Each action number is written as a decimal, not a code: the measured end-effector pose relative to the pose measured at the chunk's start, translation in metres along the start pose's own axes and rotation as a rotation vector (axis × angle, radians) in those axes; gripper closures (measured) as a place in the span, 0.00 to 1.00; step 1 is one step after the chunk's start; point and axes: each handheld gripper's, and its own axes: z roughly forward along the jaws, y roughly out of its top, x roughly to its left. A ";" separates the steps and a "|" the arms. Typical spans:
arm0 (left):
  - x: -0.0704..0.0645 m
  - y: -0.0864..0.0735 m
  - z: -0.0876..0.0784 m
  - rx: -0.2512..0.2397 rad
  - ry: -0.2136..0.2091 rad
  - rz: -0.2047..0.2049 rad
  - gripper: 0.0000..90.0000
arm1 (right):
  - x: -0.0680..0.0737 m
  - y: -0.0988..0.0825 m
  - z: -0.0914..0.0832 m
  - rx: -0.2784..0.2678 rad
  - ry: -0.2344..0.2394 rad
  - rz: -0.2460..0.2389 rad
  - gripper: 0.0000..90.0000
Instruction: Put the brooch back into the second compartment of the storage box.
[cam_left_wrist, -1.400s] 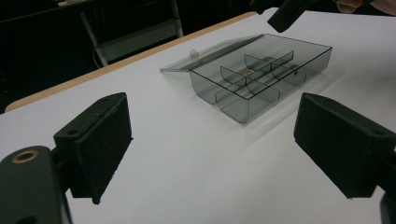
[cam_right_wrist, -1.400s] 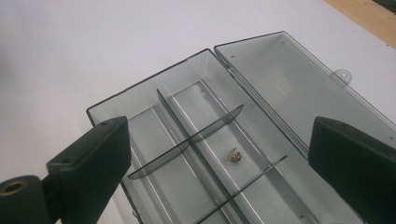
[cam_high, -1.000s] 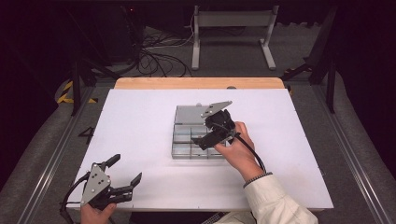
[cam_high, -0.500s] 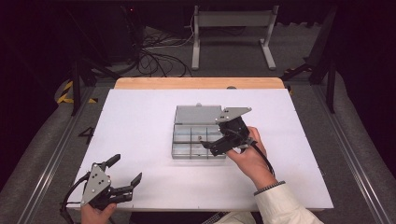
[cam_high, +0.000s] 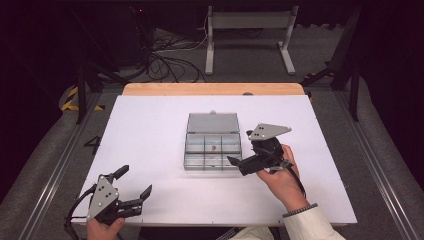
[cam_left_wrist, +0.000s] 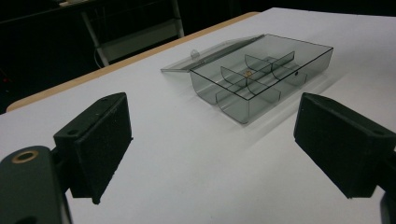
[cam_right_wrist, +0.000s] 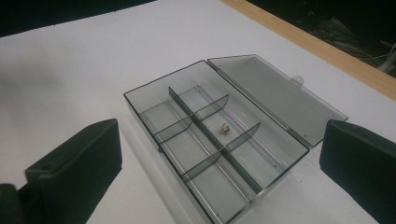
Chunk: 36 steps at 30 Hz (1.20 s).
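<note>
A clear grey compartment box (cam_high: 212, 147) lies near the middle of the white table (cam_high: 150, 130), its lid (cam_high: 213, 122) folded flat open toward the far wooden edge (cam_high: 212, 89). Dividers split it into six cells; a small pale-gold piece (cam_right_wrist: 224, 127) sits in the middle cell of the row beside the lid. The right gripper (cam_high: 242, 162) hovers just off the box's near right corner, jaws spread wide and holding nothing, pointing toward the box; in the right gripper view the box lies between and beyond the two black jaws. The left gripper (cam_high: 132, 185) is held at the table's near left corner, well apart from the box, jaws also wide and empty; its view looks across bare white surface to the box. Wide bare table lies left of the box and along the near edge, with a narrower strip to the right. On the floor left of the table a mark reads like a "4" (cam_high: 93, 145).
</note>
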 end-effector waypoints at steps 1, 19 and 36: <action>0.000 0.000 0.000 0.000 0.001 0.000 0.13 | 0.000 -0.002 -0.002 -0.003 -0.004 0.004 0.00; 0.001 0.000 0.000 0.003 -0.001 -0.004 0.13 | -0.004 -0.041 -0.030 -0.048 -0.035 0.039 0.00; 0.000 0.000 0.000 0.001 0.001 -0.006 0.13 | -0.004 -0.081 -0.042 -0.085 -0.037 0.057 0.00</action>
